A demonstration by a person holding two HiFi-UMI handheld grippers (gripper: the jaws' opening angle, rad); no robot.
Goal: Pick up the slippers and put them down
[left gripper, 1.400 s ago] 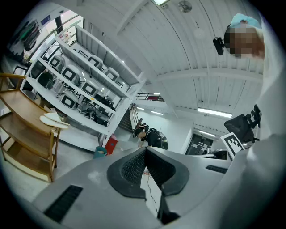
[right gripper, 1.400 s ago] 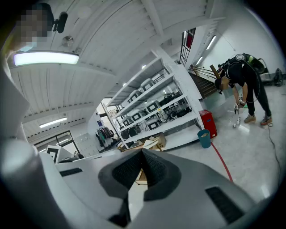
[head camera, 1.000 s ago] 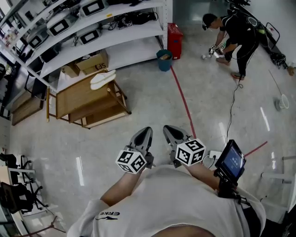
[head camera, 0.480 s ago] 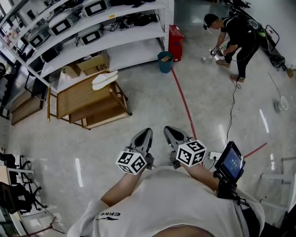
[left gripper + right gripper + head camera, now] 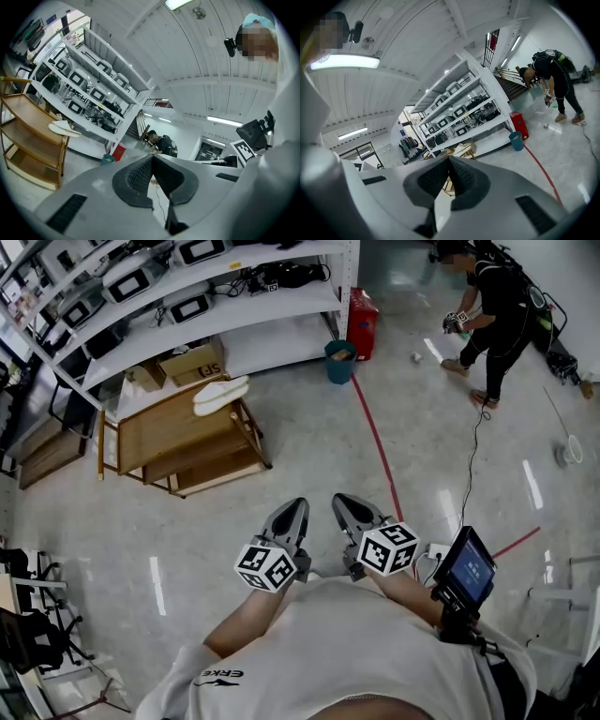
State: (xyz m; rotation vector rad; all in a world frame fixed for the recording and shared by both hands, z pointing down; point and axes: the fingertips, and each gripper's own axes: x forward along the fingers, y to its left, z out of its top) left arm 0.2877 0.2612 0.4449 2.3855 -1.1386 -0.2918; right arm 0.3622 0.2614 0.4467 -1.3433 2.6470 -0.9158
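A pair of white slippers [image 5: 221, 393] lies on top of a low wooden rack [image 5: 169, 439] by the shelving; the slippers [image 5: 63, 129] also show at the left of the left gripper view. My left gripper [image 5: 292, 512] and right gripper [image 5: 349, 506] are held side by side close to my body, well short of the rack. Both point level across the floor. Each has its jaws pressed together with nothing between them. In the right gripper view the rack [image 5: 451, 183] is mostly hidden behind my own right gripper [image 5: 449, 161].
White shelving [image 5: 187, 296] with monitors and boxes runs behind the rack. A blue bin [image 5: 339, 361] and a red case [image 5: 362, 322] stand at its end. A red floor line [image 5: 375, 442] passes to my right. Another person [image 5: 492, 310] bends over at the far right.
The rack, slippers and shelving have shifted slightly right and down in the head view as I move across the floor. Both grippers stay shut and in the same pose.
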